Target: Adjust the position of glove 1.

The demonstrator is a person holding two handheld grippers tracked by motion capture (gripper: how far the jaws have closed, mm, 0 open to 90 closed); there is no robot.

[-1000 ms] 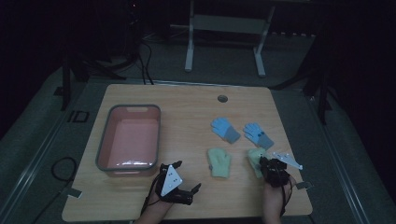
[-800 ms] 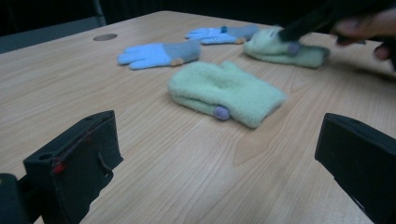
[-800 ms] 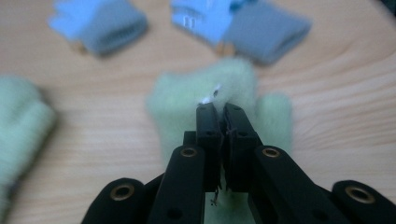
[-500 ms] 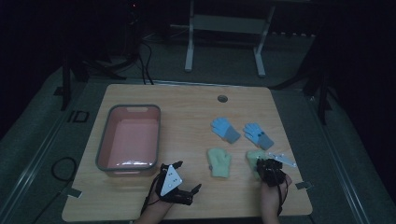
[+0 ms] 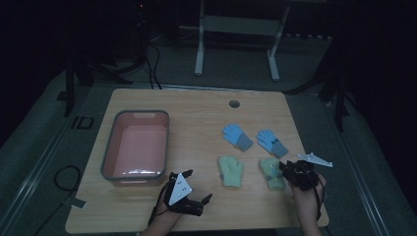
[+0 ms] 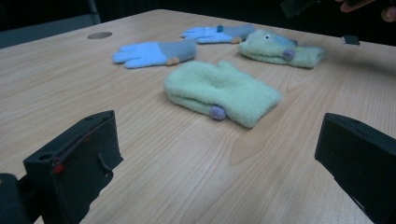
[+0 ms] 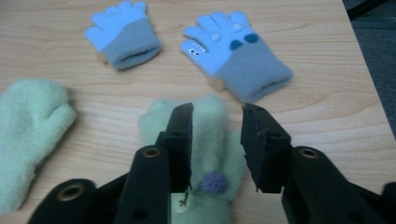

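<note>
Green fleece is straddled by the right gripper [image 7: 217,140], whose jaws are parted narrowly over the right mitten [image 7: 208,154] and are not yet closed on it; this mitten is found near the desk's [image 5: 196,113] right front corner. The left gripper [image 5: 189,196] is held at the front edge with its jaws spread wide and nothing between them, aimed at the other mitten [image 6: 219,91], which lies near the middle of the front edge. Two blue gloves [image 5: 238,136] [image 5: 271,142] are laid just behind the mittens, apart from each other. A pink tub [image 5: 136,147] is set toward the left edge. A bad pinch is judged the main risk: only loose fleece could be caught, so the mitten might slip out or be dragged against the nearer glove, and the desk could be struck if the jaws were pushed down too hard. Pale wood grain is seen on the desk, with a cable hole [image 5: 234,104] near the back edge. Beyond it the room is dark, with cables on the floor and a white stand [image 5: 236,34].
</note>
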